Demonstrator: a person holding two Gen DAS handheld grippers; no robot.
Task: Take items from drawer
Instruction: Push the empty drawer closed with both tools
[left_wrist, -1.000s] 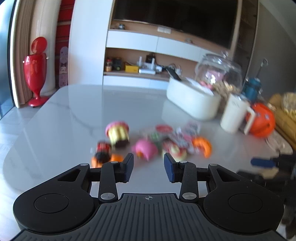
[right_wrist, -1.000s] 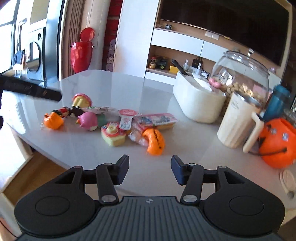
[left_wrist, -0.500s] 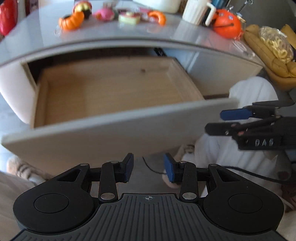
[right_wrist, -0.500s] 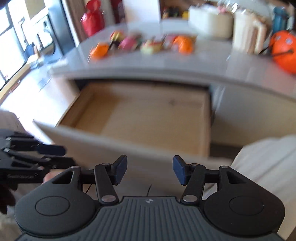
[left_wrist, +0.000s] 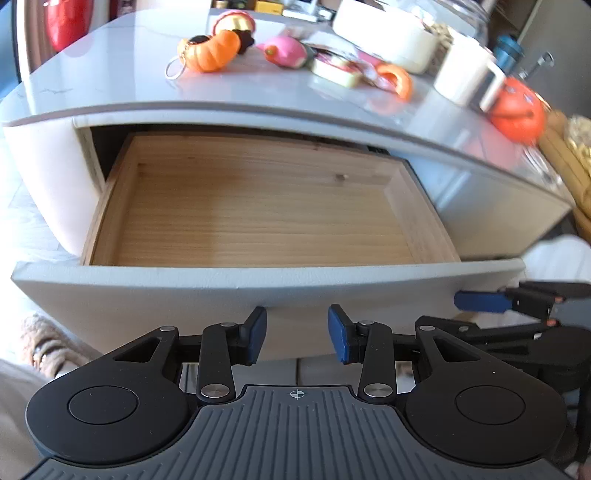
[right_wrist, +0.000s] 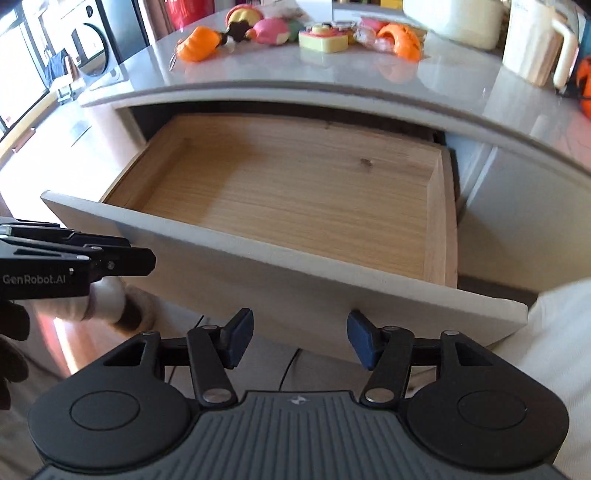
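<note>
The drawer (left_wrist: 258, 206) stands pulled well out from under the grey surface (left_wrist: 110, 74), filling the middle of both views, and its pale wooden floor is bare: no item shows anywhere inside it, though the near strip just behind the front panel (left_wrist: 258, 291) is hidden in both views.

The items lie in a loose row on the surface, across the top of the frames: an orange pumpkin-like toy (left_wrist: 210, 55) with a key ring at upper left, a pink round toy (left_wrist: 286, 51) beside it, a flat yellow-and-pink piece (right_wrist: 325, 38), and an orange curved piece (left_wrist: 397, 79) further right. A white box (left_wrist: 384, 37), a cream jug (right_wrist: 535, 48) and an orange pumpkin bucket (left_wrist: 517, 110) stand at the upper right.

The left tongs (left_wrist: 296, 334) hang low in front of the panel, parted, with nothing between the blue pads. The right tongs (right_wrist: 300, 339) are likewise apart and empty; their jaws have just been opening a little wider. Each pair also shows at the edge of the other's view, beside the panel but not touching it, as far as I can tell.

Judged from this, the emptying looks finished or nearly so: what is visible of the drawer holds nothing. What may remain is a check of the hidden front strip, and perhaps pushing the drawer shut.
</note>
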